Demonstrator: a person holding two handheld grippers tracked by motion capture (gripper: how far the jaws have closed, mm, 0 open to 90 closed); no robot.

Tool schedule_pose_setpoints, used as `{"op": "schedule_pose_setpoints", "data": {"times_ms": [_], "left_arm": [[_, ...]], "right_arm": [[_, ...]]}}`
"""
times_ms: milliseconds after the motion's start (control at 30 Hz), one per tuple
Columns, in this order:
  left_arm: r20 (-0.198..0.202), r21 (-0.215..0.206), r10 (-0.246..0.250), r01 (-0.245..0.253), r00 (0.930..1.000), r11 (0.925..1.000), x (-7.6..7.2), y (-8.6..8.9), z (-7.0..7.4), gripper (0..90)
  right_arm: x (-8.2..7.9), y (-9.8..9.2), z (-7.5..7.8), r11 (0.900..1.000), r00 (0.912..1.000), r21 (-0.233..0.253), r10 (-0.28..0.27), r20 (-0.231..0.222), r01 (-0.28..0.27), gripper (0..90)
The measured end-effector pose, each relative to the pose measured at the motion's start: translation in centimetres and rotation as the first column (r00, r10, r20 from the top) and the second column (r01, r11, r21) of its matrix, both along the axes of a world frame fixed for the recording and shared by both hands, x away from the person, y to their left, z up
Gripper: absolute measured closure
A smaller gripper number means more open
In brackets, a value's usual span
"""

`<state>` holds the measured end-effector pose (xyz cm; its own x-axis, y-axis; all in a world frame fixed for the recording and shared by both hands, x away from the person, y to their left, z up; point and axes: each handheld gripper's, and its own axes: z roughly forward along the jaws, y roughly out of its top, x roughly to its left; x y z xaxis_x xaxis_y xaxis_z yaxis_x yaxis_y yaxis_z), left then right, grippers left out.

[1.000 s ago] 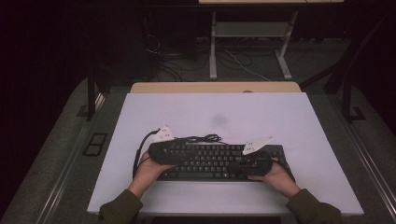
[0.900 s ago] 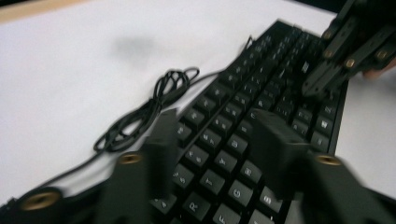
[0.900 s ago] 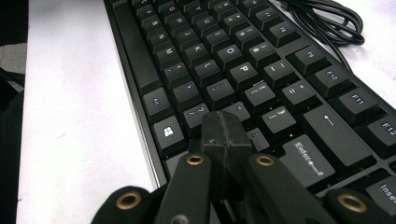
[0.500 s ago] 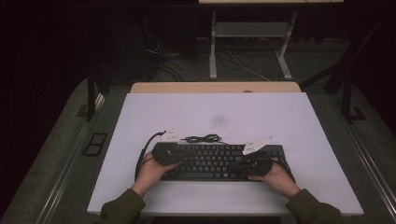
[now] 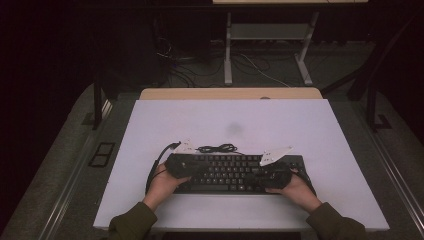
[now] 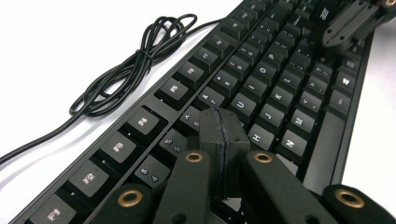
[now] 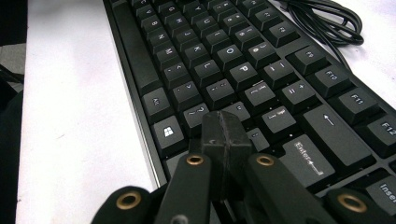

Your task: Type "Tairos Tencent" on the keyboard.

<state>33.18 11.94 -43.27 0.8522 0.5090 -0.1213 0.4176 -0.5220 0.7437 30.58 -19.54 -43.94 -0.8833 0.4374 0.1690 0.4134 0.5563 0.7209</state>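
Observation:
A black keyboard (image 5: 232, 172) lies flat on the white table (image 5: 230, 125), near its front edge. Its black cable (image 5: 217, 148) is coiled just behind it. My left gripper (image 5: 189, 169) is over the keyboard's left end and points right. In the left gripper view, the left gripper (image 6: 219, 122) has its jaws shut together, empty, low over the number and letter keys (image 6: 261, 93). My right gripper (image 5: 264, 176) is over the right end and points left. In the right gripper view, the right gripper (image 7: 224, 126) is also shut on nothing, just above the keys beside Enter (image 7: 308, 158).
The cable coil (image 6: 135, 60) lies on bare white table behind the function keys. The far half of the table is bare. A wooden strip (image 5: 230, 93) borders its far edge, and a metal stand (image 5: 267, 45) with floor cables stands beyond.
My left gripper has edged a little to the right along the keyboard. The right gripper and the keyboard have hardly moved.

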Motion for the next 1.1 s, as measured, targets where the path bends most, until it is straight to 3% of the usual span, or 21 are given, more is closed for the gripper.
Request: {"op": "schedule_pose_setpoints", "data": {"times_ms": [567, 933, 1100], "left_arm": [[-0.012, 0.014, 0.001, -0.001, 0.9999, 0.9999, 0.1, -0.2, -0.2, 89.4], [0.014, -0.049, 0.016, -0.015, 0.9998, 0.9987, -0.2, 0.5, 0.9, 89.2], [0.015, -0.086, 0.034, -0.033, 0.9993, 0.9957, -0.5, 1.4, 1.4, 82.9]], "right_arm": [[0.0, 0.0, 0.0, 1.000, 1.0000, 0.000, 0.000, 0.000, 0.000, 89.3], [0.0, 0.0, 0.0, 1.000, 1.0000, 0.000, 0.000, 0.001, 0.000, 89.3], [0.0, 0.0, 0.0, 1.000, 1.0000, 0.000, 0.000, 0.002, 0.000, 89.3]]}}
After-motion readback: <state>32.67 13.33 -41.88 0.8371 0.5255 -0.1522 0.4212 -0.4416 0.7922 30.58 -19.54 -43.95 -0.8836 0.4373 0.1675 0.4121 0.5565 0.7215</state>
